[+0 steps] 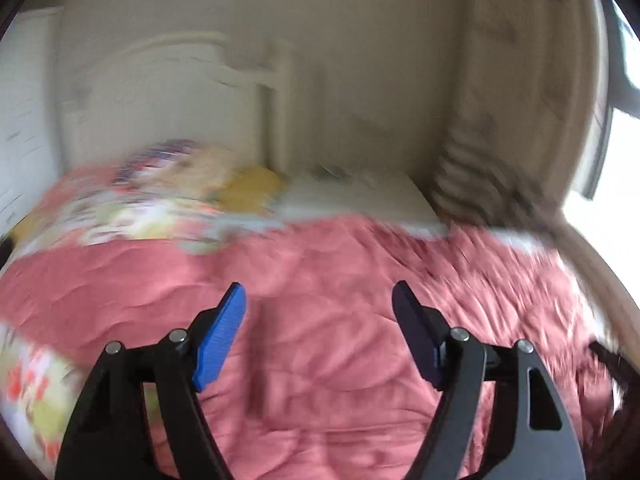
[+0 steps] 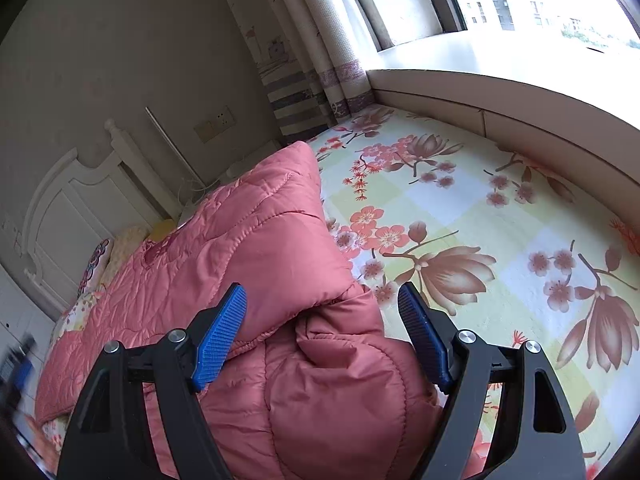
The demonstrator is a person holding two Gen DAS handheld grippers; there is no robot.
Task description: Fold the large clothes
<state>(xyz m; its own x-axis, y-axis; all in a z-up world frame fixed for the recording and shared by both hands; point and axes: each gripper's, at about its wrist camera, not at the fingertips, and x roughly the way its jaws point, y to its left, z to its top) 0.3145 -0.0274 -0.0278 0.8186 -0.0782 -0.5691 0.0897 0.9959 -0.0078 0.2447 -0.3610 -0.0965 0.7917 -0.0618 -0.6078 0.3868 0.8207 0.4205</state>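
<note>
- The left gripper (image 1: 319, 300), black with blue ribbed pads, stands wide apart with nothing between its fingers, above the pink quilted puffer coat (image 1: 320, 320); this view is blurred.
- The right gripper (image 2: 322, 300) is also spread wide; a puffy fold of the coat (image 2: 280, 280) lies between its fingers, and neither pad presses it.
- The coat lies spread across the bed's floral sheet (image 2: 480, 220).
- Beyond stand a white headboard (image 2: 80, 208) and a striped curtain (image 2: 312, 92).
</note>
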